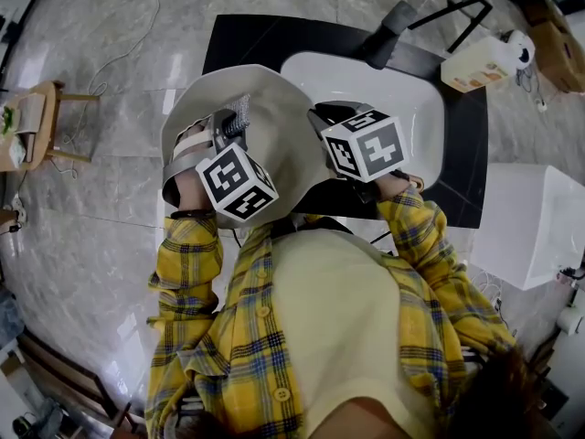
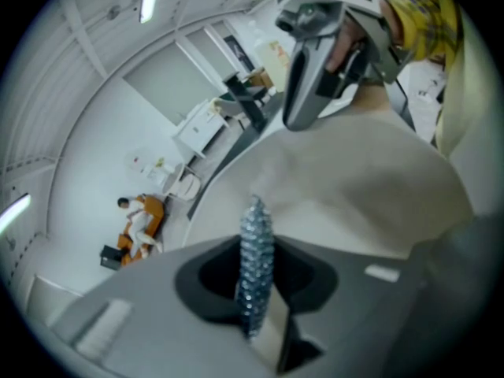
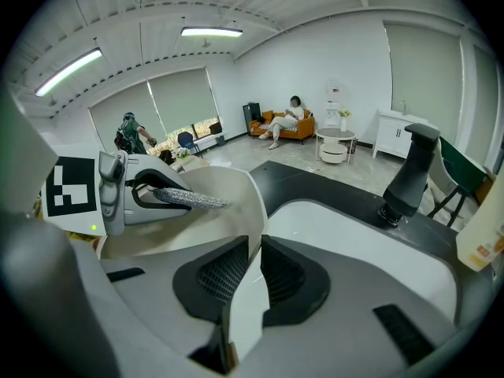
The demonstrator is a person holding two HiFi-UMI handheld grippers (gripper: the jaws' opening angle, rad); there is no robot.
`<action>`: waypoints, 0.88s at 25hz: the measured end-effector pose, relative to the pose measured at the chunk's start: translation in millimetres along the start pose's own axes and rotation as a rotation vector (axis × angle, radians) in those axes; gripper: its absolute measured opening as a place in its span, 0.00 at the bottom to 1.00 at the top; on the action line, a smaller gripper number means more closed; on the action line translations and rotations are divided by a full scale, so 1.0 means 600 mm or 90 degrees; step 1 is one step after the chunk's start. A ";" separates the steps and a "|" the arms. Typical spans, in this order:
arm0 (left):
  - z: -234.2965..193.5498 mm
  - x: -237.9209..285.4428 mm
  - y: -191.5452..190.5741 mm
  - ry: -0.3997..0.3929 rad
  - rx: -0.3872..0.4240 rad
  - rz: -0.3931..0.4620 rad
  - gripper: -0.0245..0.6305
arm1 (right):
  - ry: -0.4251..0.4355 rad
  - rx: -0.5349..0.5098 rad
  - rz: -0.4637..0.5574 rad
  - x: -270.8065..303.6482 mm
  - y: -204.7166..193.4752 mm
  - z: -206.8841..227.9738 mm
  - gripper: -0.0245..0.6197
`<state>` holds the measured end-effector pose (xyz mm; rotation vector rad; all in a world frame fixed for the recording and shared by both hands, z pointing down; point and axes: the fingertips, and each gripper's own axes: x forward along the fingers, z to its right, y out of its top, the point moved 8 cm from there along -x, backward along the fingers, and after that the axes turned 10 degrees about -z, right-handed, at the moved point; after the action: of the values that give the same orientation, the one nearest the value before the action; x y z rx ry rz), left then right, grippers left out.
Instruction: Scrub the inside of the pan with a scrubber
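Head view: the cream pan [image 1: 274, 126] is held tilted above the white sink [image 1: 416, 108] in the black counter [image 1: 247, 39], probably so that run-off falls in the basin. A pump bottle [image 1: 480, 62] stands well apart.

Left gripper view: the left claw [image 2: 256, 290] is clamped on a steel-wool scrubber [image 2: 256, 246] aimed into the pan's inside; contact cannot be confirmed.

Right gripper view: the right claw [image 3: 250, 278] grips the pan's rim, steadying it. The black faucet [image 3: 411, 172] stands beyond, no obstruction.
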<state>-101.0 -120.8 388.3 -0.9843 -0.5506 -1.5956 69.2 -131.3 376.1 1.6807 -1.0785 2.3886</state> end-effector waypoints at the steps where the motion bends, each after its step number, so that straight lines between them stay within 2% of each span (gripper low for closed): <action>1: 0.002 0.002 0.001 -0.006 0.004 0.002 0.17 | -0.001 -0.001 0.000 0.000 0.000 0.000 0.06; 8: 0.031 0.014 0.010 -0.069 0.033 0.010 0.17 | 0.004 0.003 -0.001 0.000 0.002 -0.001 0.06; 16: 0.061 0.008 0.015 -0.101 0.105 0.000 0.17 | 0.007 0.004 0.000 0.001 0.000 0.002 0.06; 22: 0.075 -0.007 0.014 -0.159 0.118 0.017 0.17 | 0.008 0.003 0.001 0.002 0.000 0.002 0.06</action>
<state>-79.1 -85.6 408.1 -1.0513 -0.8388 -1.3781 69.7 -132.5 377.1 1.6640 -1.0739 2.4006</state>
